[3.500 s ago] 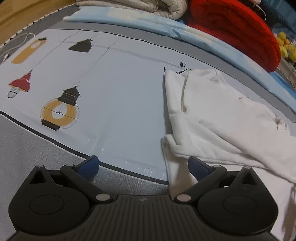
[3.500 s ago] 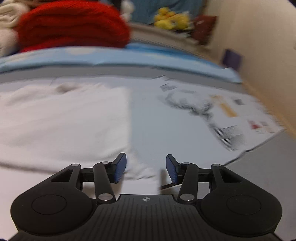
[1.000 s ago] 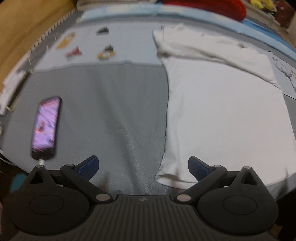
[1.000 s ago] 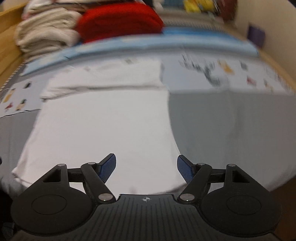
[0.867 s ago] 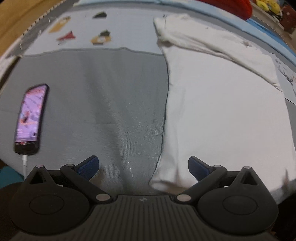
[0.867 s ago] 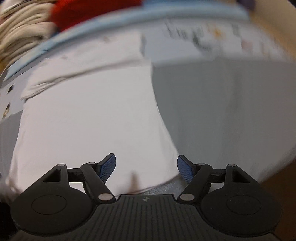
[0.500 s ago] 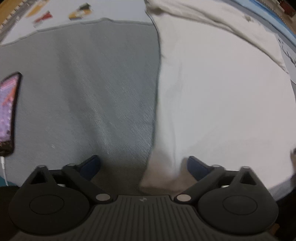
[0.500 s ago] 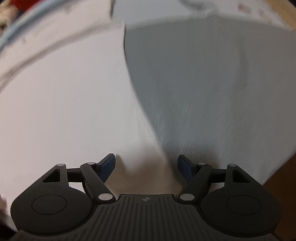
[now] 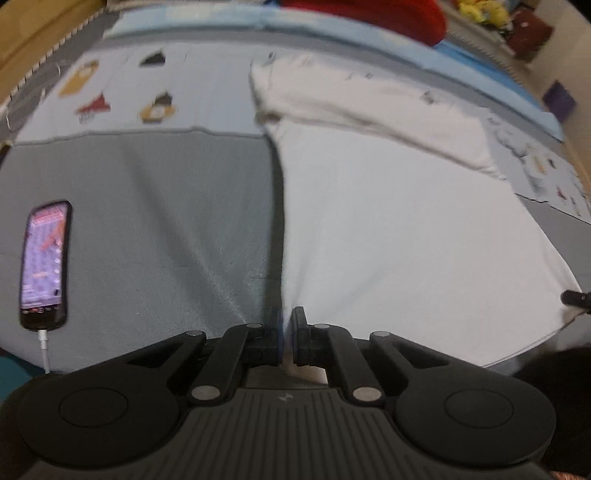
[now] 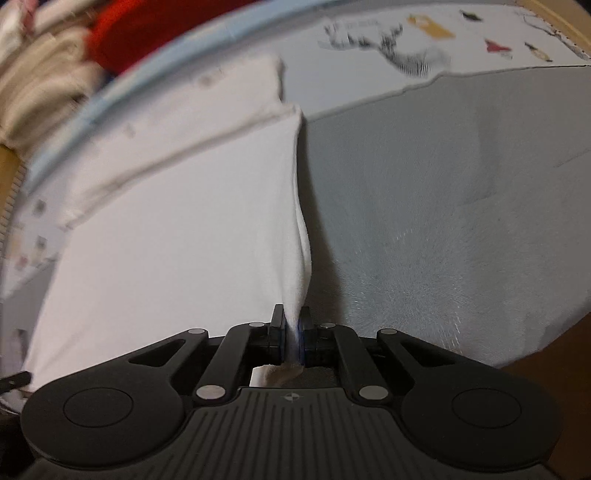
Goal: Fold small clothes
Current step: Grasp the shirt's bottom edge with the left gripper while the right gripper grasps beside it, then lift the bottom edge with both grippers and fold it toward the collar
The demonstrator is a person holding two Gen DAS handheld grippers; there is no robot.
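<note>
A white garment [image 9: 399,221] lies flat on the grey bed cover, its far end folded over. My left gripper [image 9: 285,332] is shut on the garment's near left corner. In the right wrist view the same white garment [image 10: 177,229] spreads to the left, and my right gripper [image 10: 291,332] is shut on its near right corner, with the pinched edge rising in a ridge from the jaws. The tip of the other gripper shows at the far right edge of the left wrist view [image 9: 574,297].
A lit phone [image 9: 46,260] on a charging cable lies on the grey cover [image 9: 155,221] at the left. A printed sheet [image 9: 147,88] lies beyond. Folded red blanket [image 10: 147,33] and beige blankets [image 10: 40,88] are stacked at the back. The bed's front edge is close below both grippers.
Both grippers were open and came down onto the near corners of the white garment. Now both are shut on those corners and the edges are lifted slightly.
</note>
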